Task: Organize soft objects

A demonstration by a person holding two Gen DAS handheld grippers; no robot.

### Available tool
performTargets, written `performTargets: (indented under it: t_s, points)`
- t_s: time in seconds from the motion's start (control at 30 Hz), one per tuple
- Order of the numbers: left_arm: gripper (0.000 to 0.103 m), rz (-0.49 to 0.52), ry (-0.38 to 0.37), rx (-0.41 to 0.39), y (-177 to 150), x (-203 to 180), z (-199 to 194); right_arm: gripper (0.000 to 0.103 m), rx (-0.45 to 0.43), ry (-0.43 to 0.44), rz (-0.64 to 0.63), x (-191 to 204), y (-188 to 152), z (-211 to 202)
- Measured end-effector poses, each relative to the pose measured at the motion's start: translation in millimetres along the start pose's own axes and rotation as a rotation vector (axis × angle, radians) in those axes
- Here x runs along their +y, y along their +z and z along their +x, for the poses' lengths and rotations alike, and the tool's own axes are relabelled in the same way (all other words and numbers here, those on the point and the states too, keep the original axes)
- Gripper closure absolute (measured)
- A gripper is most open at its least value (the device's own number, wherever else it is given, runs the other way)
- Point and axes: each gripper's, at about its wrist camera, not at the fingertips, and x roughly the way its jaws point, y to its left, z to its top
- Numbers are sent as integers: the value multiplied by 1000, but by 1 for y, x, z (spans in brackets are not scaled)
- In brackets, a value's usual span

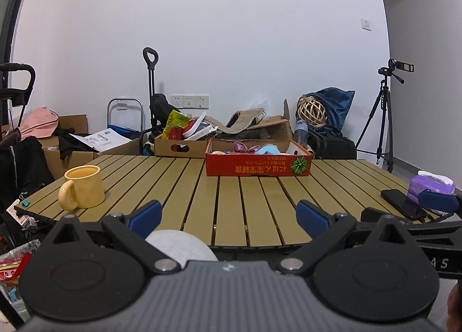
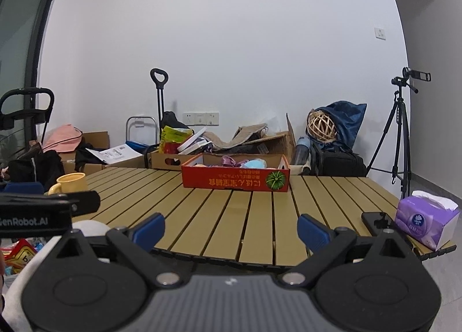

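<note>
Both grippers are hanging released and empty at the near edge of the slatted desk [image 1: 231,187], the left gripper [image 1: 229,213] beside the right gripper [image 2: 231,228]. Going left to right ahead of them, a yellow mug [image 1: 83,187] is sitting far left, the red cardboard box [image 2: 235,180] is holding the soft objects [image 2: 242,163] straight ahead, and a phone [image 2: 378,222] and tissue pack [image 2: 424,219] are lying to the right. Sorting looks largely done. Cartons, bags and a tripod [image 2: 400,129] are lining the wall.
</note>
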Motion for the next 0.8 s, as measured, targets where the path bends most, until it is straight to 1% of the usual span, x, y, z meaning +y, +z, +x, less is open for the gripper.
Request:
performTargets:
  t_s: [0.8]
  points:
    - [1,4,-4,-8,0,-3,-3,2,-4,-5,14,-2,2,0]
